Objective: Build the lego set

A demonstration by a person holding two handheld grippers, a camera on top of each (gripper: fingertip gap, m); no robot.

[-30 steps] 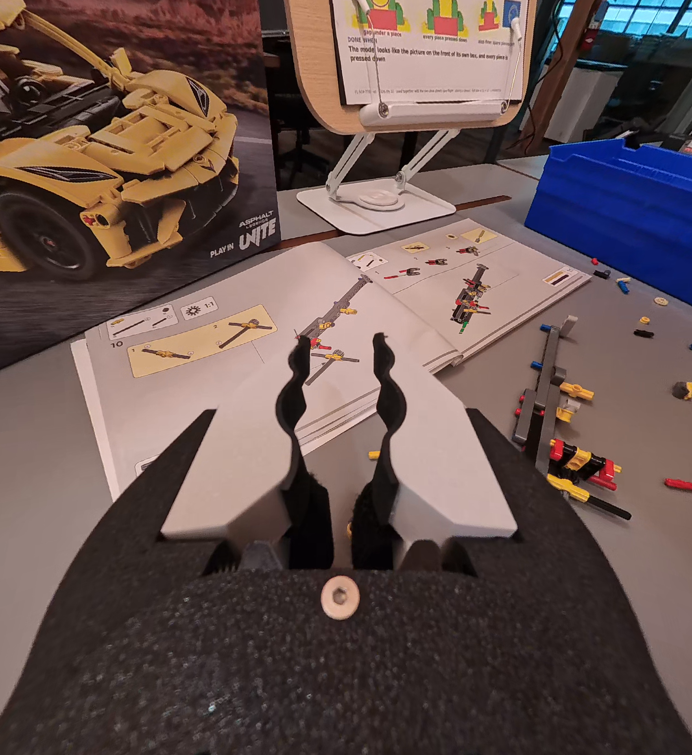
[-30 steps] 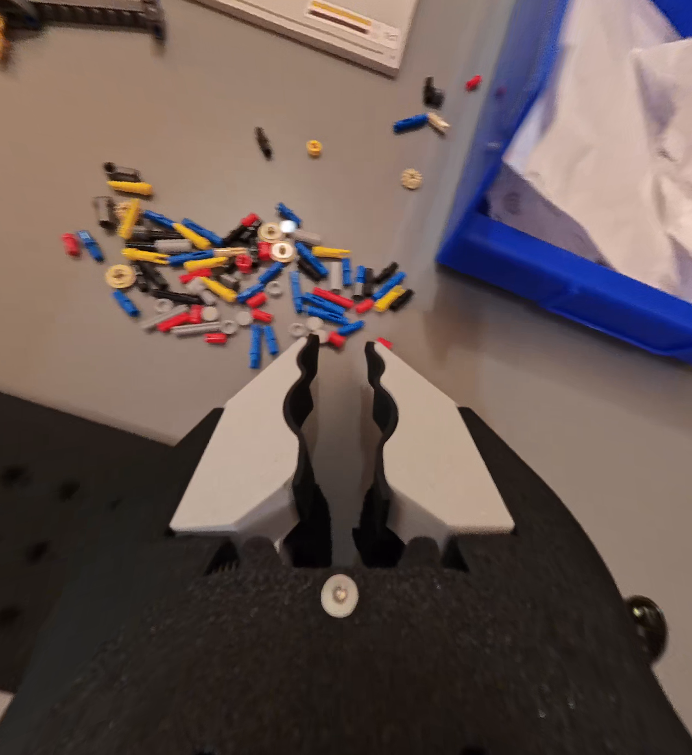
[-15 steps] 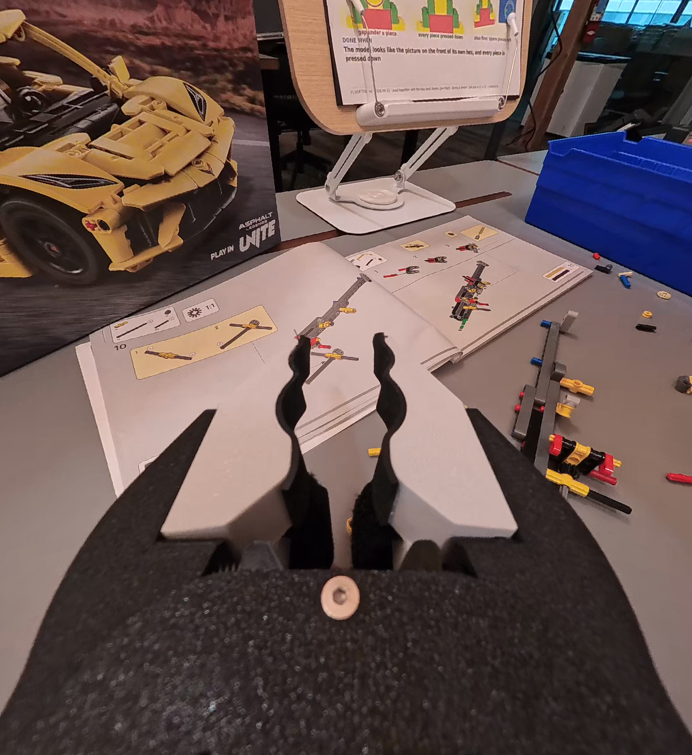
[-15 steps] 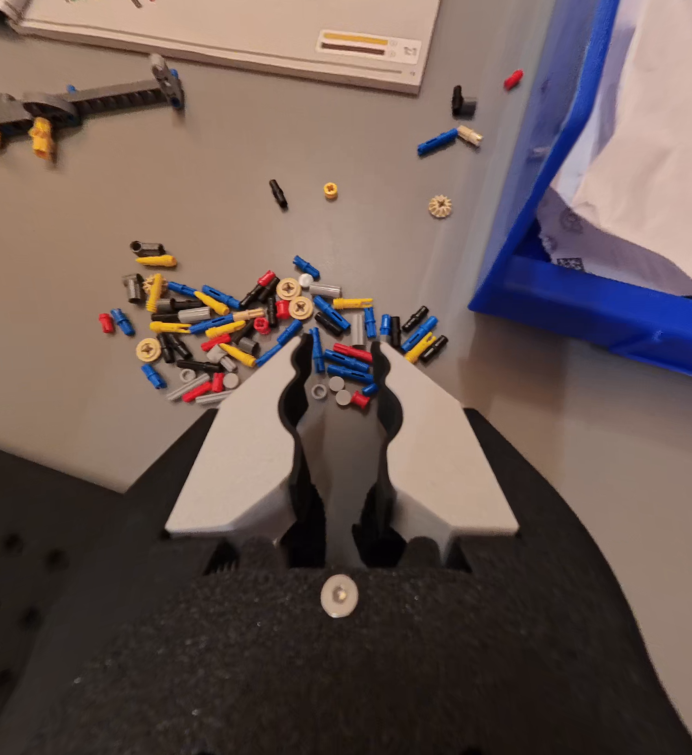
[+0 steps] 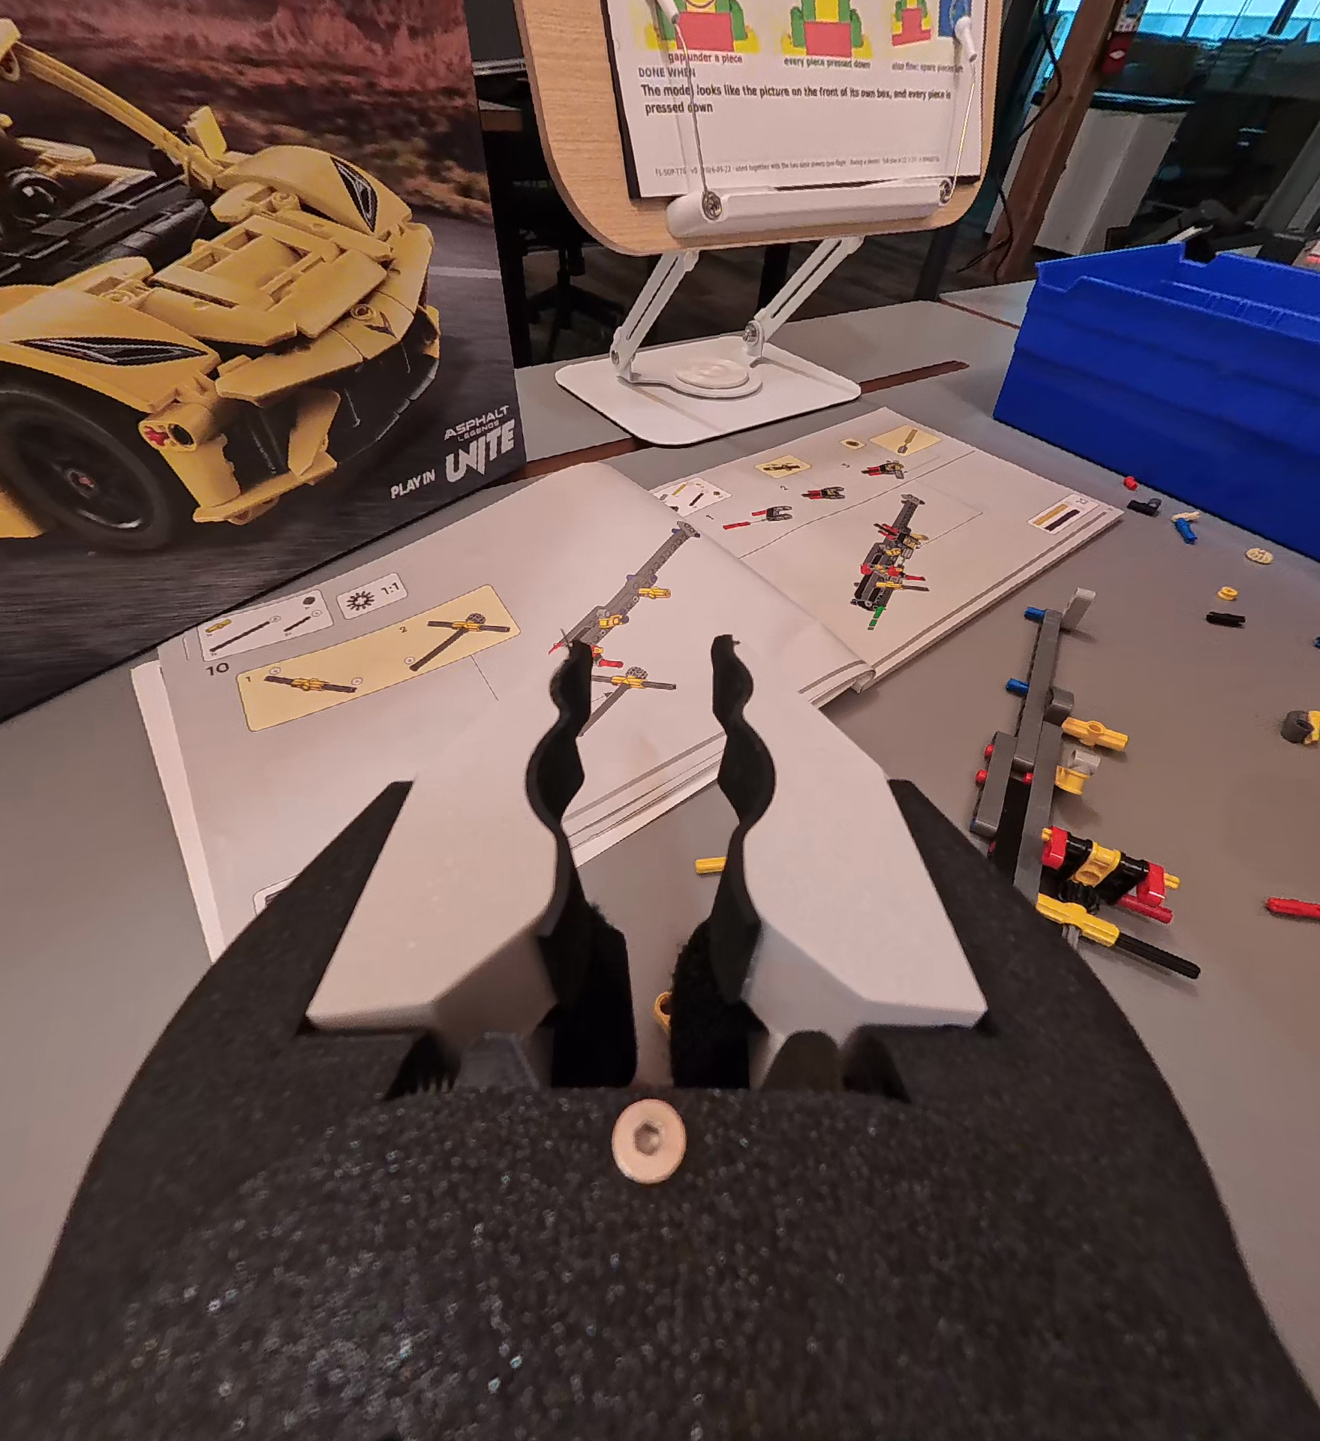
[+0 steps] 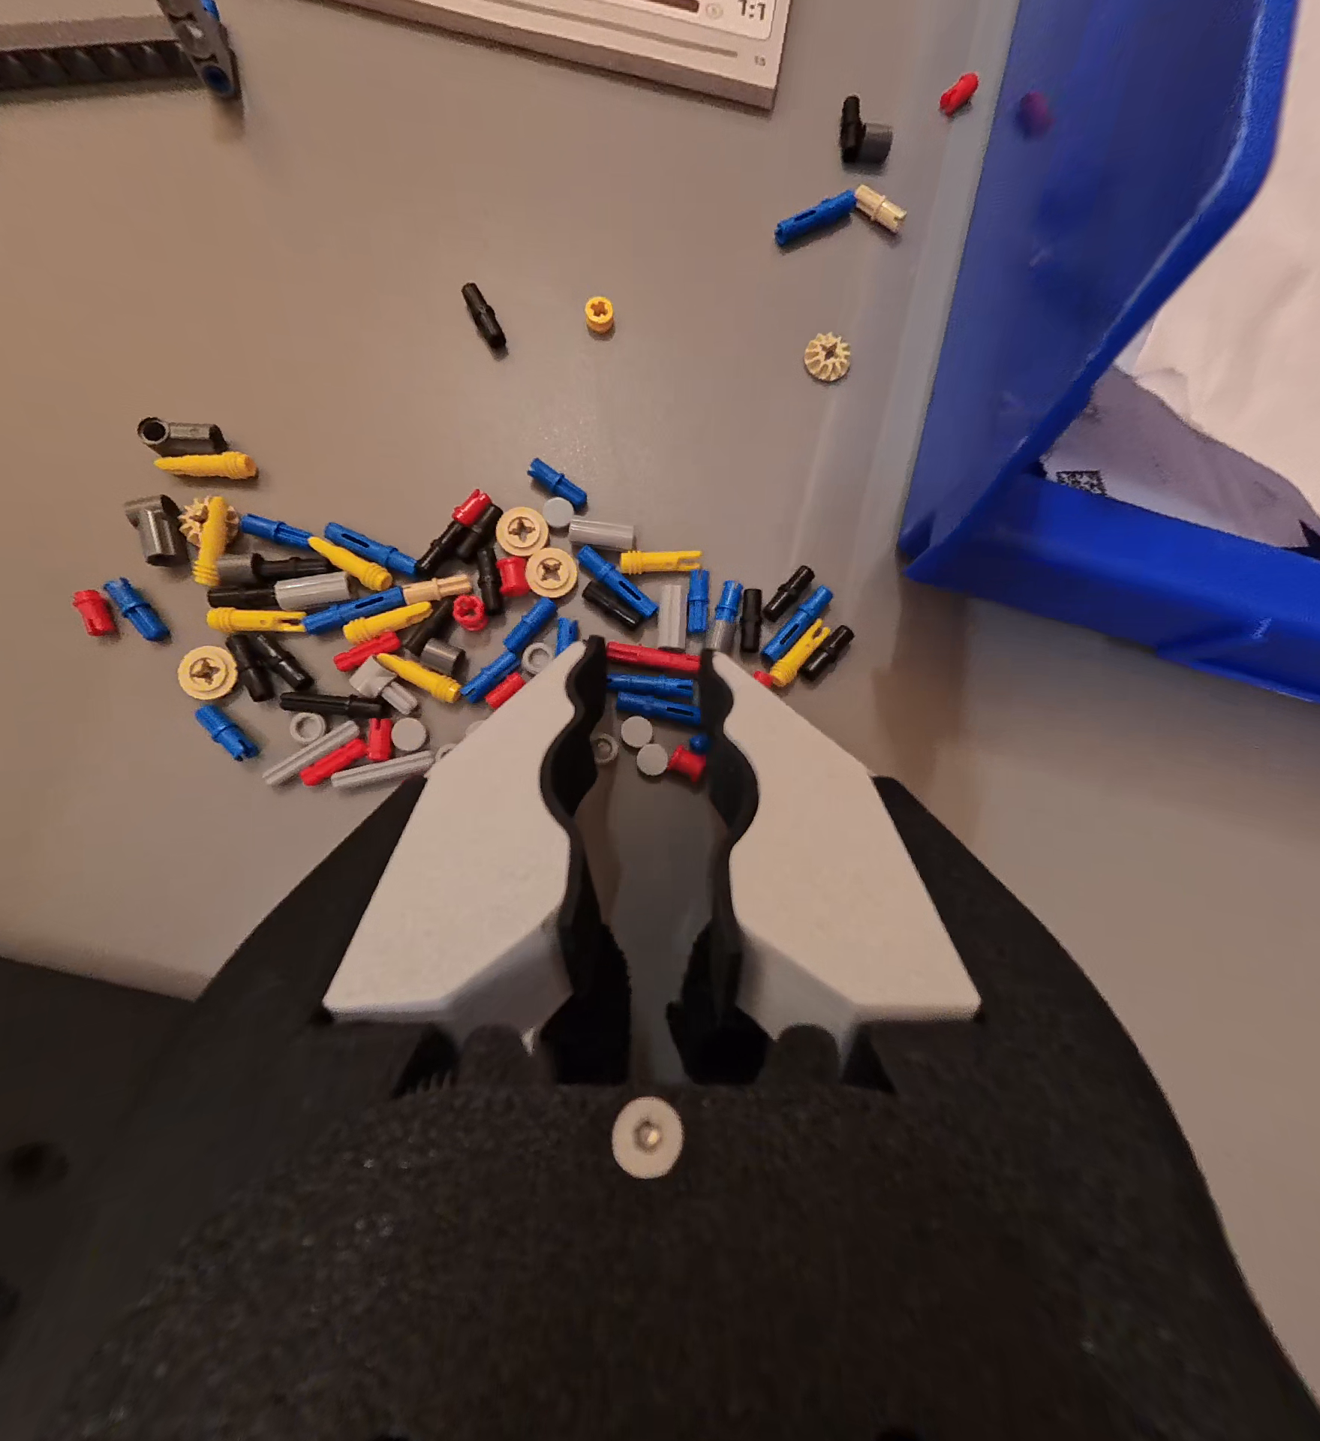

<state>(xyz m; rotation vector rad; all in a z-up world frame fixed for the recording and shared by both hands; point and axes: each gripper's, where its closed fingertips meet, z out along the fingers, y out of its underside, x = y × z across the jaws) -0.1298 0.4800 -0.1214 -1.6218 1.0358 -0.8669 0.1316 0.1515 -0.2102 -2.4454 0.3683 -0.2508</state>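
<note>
Right claw open over the near edge of a scattered heap of small blue, yellow, red and black plastic pins on the grey surface, fingertips either side of a red pin, gripping nothing. Heap just left of the blue plastic bin. Left claw open and empty above the open grey instruction booklet. Half-built grey beam assembly with yellow and red connectors lying right of the booklet. Dark box printed with a yellow car standing behind the booklet.
</note>
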